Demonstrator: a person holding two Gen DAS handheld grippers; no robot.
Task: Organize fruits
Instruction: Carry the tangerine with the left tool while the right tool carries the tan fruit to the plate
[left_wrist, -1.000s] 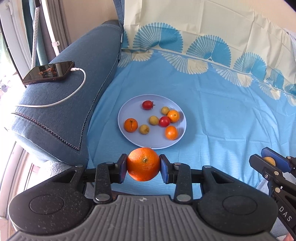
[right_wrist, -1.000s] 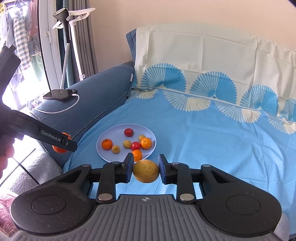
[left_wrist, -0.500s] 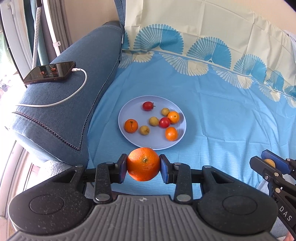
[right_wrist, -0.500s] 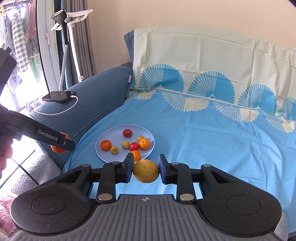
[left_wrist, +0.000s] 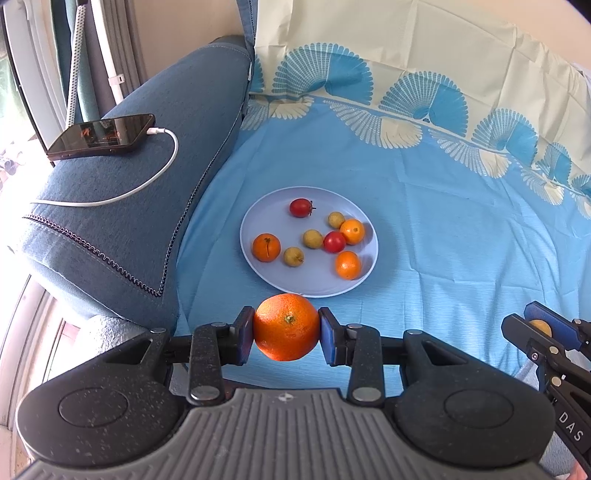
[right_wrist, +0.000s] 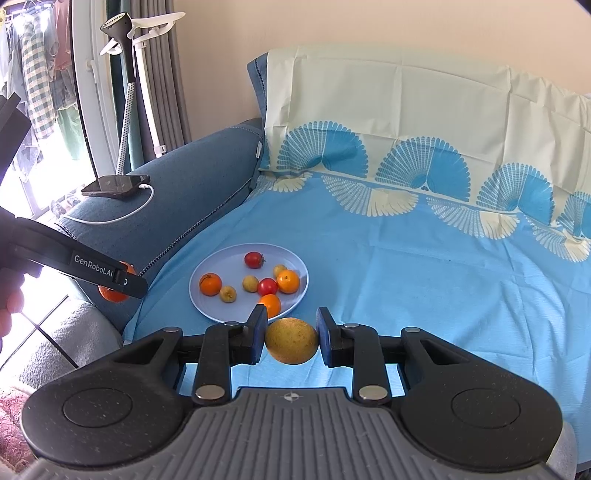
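Observation:
A pale blue plate (left_wrist: 317, 282) lies on the blue sheet and holds several small oranges, red tomatoes and yellow-green fruits; it also shows in the right wrist view (right_wrist: 207, 306). My left gripper (left_wrist: 286, 332) is shut on a large orange (left_wrist: 286, 326), held in the air just before the plate's near rim. My right gripper (right_wrist: 291, 341) is shut on a yellow round fruit (right_wrist: 291, 339), held near the plate's right front edge. The right gripper shows at the right edge of the left wrist view (left_wrist: 543, 332).
A blue sofa armrest (left_wrist: 122, 206) rises left of the plate, with a black phone (left_wrist: 101, 134) and its white cable (left_wrist: 147, 184) on top. The patterned sheet (left_wrist: 443, 221) covers the seat and backrest. A garment steamer stand (right_wrist: 129, 92) is by the window.
Both grippers have drawn back slightly from the plate with their fruits still held. The fruits on the plate have not moved.

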